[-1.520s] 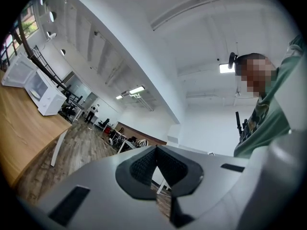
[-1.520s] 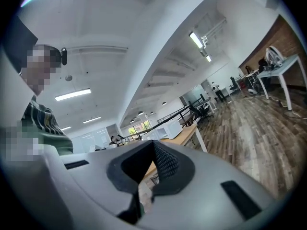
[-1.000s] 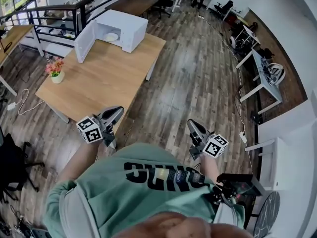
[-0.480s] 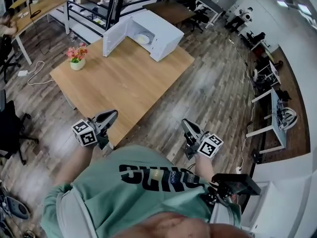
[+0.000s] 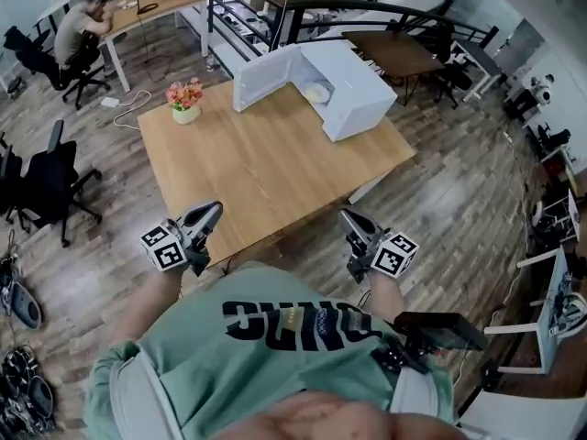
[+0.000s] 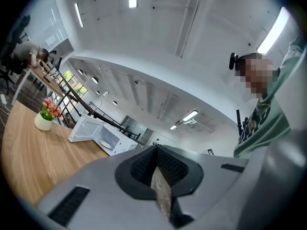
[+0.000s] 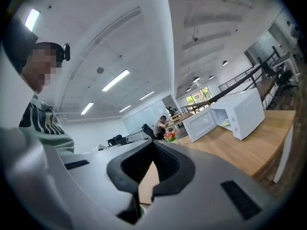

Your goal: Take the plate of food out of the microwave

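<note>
Open-plan office, wood-plank floor: on the pale wooden counter (image 5: 266, 168), the plate of food (image 5: 317, 93) sits inside the open white microwave (image 5: 356, 82), well apart at 1 o'clock from the left hand-held gripper (image 5: 213, 210) and 12 o'clock from the right hand-held gripper (image 5: 348, 216), both closed, empty. Plate pale, food yellowish.

One light wooden bench (image 5: 266, 168) fills the middle of the frame. On it stand one white box-shaped microwave (image 5: 353, 81) with its door open, toward the top, and one white pot of pink and red flowers (image 5: 185, 101), toward the upper left. One pale round plate of food (image 5: 317, 93) lies inside the microwave. Two grey claws show at the lower middle, the left claw (image 5: 215, 209) and the right claw (image 5: 347, 215), each bearing one black-and-white marker cube (image 5: 165, 247). One person (image 5: 81, 26) sits at the upper left.
</note>
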`<state>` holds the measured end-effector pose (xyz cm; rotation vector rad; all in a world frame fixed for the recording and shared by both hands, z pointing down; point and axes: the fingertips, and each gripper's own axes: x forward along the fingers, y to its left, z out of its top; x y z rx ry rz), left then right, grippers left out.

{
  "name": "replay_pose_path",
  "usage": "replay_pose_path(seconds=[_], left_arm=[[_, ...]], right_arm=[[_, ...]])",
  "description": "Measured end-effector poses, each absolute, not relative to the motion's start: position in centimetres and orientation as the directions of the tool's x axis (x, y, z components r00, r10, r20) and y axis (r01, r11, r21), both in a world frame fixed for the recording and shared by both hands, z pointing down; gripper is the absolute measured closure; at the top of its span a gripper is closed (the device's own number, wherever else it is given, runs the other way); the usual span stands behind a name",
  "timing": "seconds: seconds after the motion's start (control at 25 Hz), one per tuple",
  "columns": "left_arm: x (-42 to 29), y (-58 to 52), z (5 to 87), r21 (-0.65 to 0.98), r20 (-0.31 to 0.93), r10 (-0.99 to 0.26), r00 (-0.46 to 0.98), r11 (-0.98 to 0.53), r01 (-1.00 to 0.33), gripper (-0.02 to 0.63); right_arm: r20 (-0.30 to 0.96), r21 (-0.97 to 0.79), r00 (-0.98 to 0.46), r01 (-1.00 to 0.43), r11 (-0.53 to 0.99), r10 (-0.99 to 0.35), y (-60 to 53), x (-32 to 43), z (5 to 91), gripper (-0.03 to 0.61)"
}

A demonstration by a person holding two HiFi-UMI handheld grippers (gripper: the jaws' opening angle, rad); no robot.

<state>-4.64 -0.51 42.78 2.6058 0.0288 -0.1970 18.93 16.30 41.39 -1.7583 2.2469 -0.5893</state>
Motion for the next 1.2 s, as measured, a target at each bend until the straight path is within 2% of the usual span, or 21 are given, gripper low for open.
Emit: replay_pose_path(seconds=[0.24, 0.48, 0.96, 1.2], left_arm=[[-2.3, 1.5, 41.5, 0.487, -0.112, -0.120, 0.986, -0.872, -0.051, 0.609], [-6.9, -0.9, 42.1, 0.474, -0.082, -0.230, 0.970, -0.865, -0.165, 0.609], [-18.5, -14.5, 41.6, 0.422, -0.171, -0.256, 0.952, -0.892, -0.164, 0.609], [-18.8, -19.2, 42.9, 0.419, -0.170, -0.271, 0.947, -0.890, -0.180, 0.609]], right_arm=[[0.046, -0.508, -0.397, -0.799, 0.321, -0.917, 13.2, 22.1, 43.7, 0.572], [0.045, -0.536, -0.503, -0.741, 0.404, -0.863, 7.4, 18.9, 45.3, 0.572], [0.133, -0.392, -0.531, -0.804, 0.447, -0.837, -8.6, 9.0, 39.0, 0.574], [0.166, -0.426, -0.538, -0.795, 0.432, -0.826, -14.0, 9.2, 40.1, 0.572]])
